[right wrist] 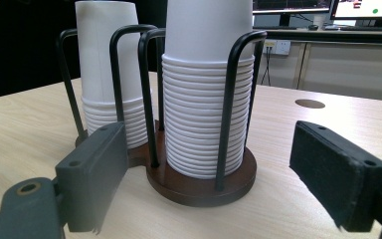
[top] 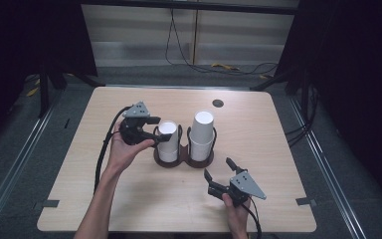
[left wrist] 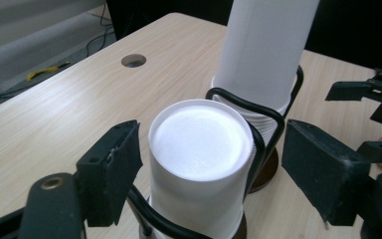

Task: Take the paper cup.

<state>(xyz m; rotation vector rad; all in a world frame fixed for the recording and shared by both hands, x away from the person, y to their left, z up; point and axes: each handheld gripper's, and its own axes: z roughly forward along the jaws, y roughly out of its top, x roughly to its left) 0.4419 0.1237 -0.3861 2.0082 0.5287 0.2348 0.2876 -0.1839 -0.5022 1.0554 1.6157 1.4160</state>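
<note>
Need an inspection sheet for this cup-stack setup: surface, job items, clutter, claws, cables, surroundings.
Surface: wooden table, cable hole near far edge.
Job's things: two stacks of upturned white paper cups in a black wire holder; left stack shorter than right stack.
Clutter: nothing seen.
Claws: left claw straddles the left stack's top cup, pads not pressing; right claw open, apart from the holder.
Cables: black lead trails from the left claw; cables on floor behind.
Surroundings: dark curtains, grey floor.

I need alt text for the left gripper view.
Two black pads sit on either side of an upside-down stack of white paper cups in a black wire holder, without touching it. A taller stack stands behind on the wooden table.
</note>
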